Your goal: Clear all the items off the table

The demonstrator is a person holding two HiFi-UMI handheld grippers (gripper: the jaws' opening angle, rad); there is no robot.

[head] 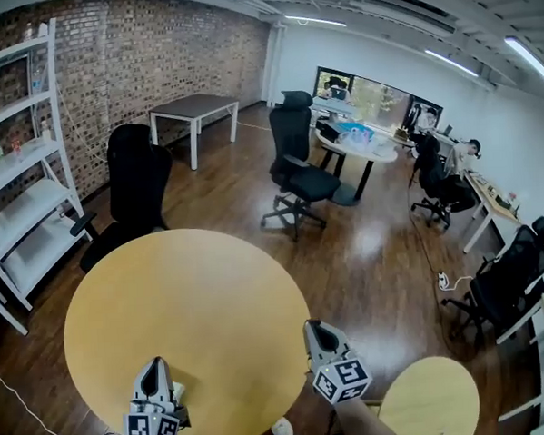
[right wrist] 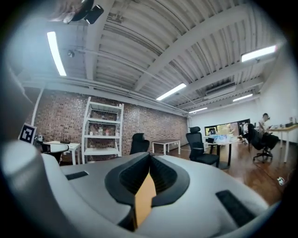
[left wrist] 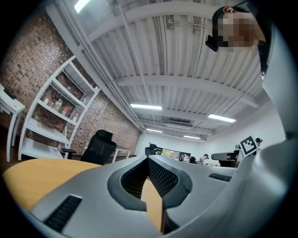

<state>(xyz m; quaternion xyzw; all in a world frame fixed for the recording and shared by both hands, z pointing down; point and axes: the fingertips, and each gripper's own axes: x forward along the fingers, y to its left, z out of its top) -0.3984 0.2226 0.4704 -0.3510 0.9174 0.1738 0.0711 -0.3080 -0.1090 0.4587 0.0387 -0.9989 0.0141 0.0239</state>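
The round yellow table (head: 185, 298) has nothing on its top in the head view. My left gripper (head: 153, 366) hovers over the table's near left edge, and my right gripper (head: 312, 326) is at its near right edge. In the left gripper view the jaws (left wrist: 148, 158) meet at their tips with nothing between them, and the table top (left wrist: 32, 172) stretches away to the left. In the right gripper view the jaws (right wrist: 150, 154) are also shut and empty, with a sliver of yellow table (right wrist: 145, 197) showing below the tips.
A black office chair (head: 136, 187) stands against the table's far left side. A white shelf unit (head: 20, 180) lines the brick wall. Another black chair (head: 297, 165), a grey desk (head: 193, 107) and a white round table (head: 359, 146) stand farther off. A small yellow round table (head: 427, 399) is at the near right.
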